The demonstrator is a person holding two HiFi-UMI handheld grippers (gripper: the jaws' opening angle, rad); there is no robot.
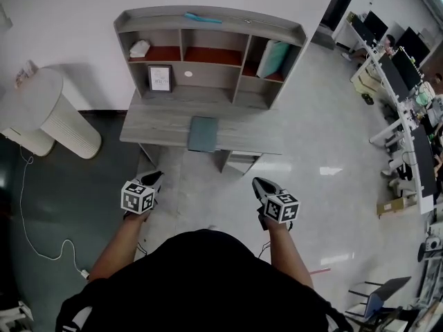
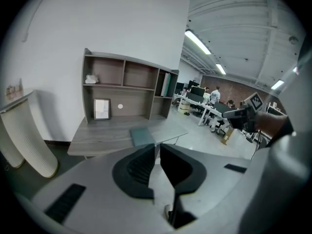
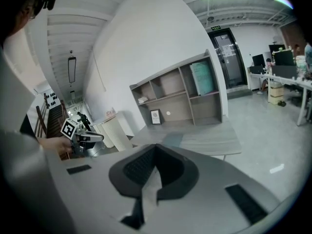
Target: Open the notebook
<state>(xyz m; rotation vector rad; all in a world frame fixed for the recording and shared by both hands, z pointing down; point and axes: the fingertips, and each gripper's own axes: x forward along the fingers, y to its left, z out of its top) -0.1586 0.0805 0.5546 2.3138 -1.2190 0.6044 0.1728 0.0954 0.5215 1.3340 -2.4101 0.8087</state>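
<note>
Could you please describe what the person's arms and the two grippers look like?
The person wears a black top; the forearms are uncovered. The left gripper and right gripper each have dark, tapering jaws and carry a cube with black-and-white square markers. In the gripper views the bodies are grey, with ribbed black pads.

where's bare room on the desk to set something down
Bare desk top left of the notebook, in front of the picture frame, and right of the notebook to the edge. The right cubby holds a teal book.
</note>
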